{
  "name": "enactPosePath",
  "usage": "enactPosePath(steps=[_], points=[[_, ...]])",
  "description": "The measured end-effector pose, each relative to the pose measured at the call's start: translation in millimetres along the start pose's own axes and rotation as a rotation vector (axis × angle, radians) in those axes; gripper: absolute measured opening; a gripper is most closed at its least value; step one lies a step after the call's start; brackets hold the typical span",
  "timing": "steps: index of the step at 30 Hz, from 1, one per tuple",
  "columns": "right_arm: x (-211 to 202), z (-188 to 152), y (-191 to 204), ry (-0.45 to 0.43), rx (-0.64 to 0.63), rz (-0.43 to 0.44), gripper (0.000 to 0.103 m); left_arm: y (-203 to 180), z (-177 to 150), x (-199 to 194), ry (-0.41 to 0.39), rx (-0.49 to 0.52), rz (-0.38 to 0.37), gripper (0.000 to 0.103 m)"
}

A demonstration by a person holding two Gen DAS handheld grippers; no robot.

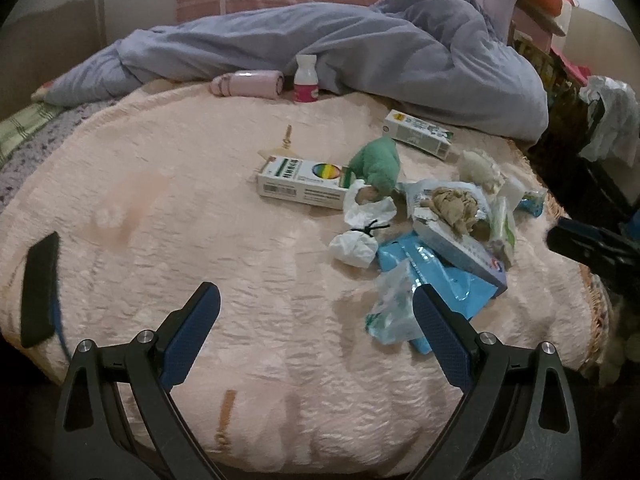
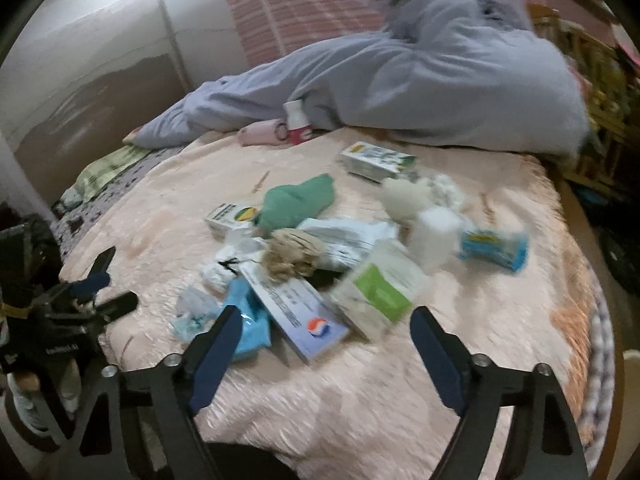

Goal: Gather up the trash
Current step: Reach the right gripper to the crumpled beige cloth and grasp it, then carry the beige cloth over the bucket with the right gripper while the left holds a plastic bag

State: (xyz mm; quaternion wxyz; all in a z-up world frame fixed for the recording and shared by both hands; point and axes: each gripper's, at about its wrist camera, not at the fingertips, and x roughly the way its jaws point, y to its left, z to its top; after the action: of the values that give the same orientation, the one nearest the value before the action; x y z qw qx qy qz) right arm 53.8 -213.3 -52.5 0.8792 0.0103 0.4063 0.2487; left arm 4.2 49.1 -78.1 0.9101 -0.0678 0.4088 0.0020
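A pile of trash lies on the pink bedspread (image 1: 200,208): a white box with a rainbow mark (image 1: 304,180), a knotted white bag (image 1: 354,244), a blue wrapper (image 1: 436,276), crumpled clear plastic (image 1: 390,312), brown crumpled paper (image 1: 452,204) and a flat box with a round logo (image 2: 304,320). My left gripper (image 1: 316,316) stands open over bare bedspread, its right finger beside the clear plastic. My right gripper (image 2: 326,332) is open, and the flat box lies just ahead between its fingertips, untouched. A green-and-white pack (image 2: 380,292) lies beside that box.
A grey-blue quilt (image 1: 360,48) is heaped at the back, with a white bottle (image 1: 306,80) and a pink roll (image 1: 248,82) in front. A milk carton (image 1: 418,132), a green cloth (image 1: 378,164) and a black flat object (image 1: 40,288) also lie on the bed. The bed's edge runs along the right.
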Motion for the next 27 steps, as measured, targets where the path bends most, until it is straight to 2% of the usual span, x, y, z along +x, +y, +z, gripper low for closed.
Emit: enactPosePath(steps=[3, 5, 9, 12, 14, 15, 17, 18, 19, 21, 23, 27], points=[[17.0, 16.9, 7.0, 0.018, -0.025, 0.046, 0.076, -6.4, 4.2, 10.0, 0.019, -0.006, -0.022, 0.097], [29.9, 27.1, 12.3, 0.036, -0.046, 0.070, 0.068, -11.8, 6.1, 17.7, 0.035, 0.000, -0.039, 0.097], [65.2, 39.9, 22.1, 0.093, -0.099, 0.084, 0.066, -20.6, 7.6, 33.5, 0.063, 0.029, -0.046, 0.094], [88.5, 42.4, 19.9, 0.133, -0.091, 0.096, 0.062, -22.1, 7.1, 46.5, 0.105, 0.038, -0.056, 0.084], [102.3, 41.9, 14.6, 0.162, -0.062, 0.128, 0.051, -21.3, 4.9, 51.9, 0.123, 0.037, -0.063, 0.070], [108.6, 41.9, 12.8, 0.175, -0.047, 0.146, 0.049, -20.6, 3.9, 54.6, 0.137, 0.035, -0.075, 0.065], [118.0, 40.3, 10.3, 0.191, -0.034, 0.152, 0.042, -18.1, 2.3, 59.4, 0.162, 0.023, -0.110, 0.037], [119.4, 39.9, 10.1, 0.189, -0.029, 0.159, 0.040, -15.6, 2.0, 61.5, 0.175, 0.009, -0.144, 0.030], [118.7, 39.8, 8.8, 0.185, -0.022, 0.167, 0.033, -13.1, 2.2, 63.1, 0.187, -0.011, -0.181, 0.023], [111.6, 41.1, 6.7, 0.160, -0.010, 0.171, 0.031, -9.5, 4.3, 62.4, 0.195, -0.043, -0.212, 0.022], [98.8, 43.4, 3.3, 0.126, 0.006, 0.189, 0.029, -11.9, 7.3, 57.5, 0.187, -0.037, -0.217, 0.015], [70.2, 46.9, -2.0, 0.071, 0.016, 0.203, 0.028, -16.2, 17.6, 39.4, 0.154, -0.035, -0.243, 0.015]])
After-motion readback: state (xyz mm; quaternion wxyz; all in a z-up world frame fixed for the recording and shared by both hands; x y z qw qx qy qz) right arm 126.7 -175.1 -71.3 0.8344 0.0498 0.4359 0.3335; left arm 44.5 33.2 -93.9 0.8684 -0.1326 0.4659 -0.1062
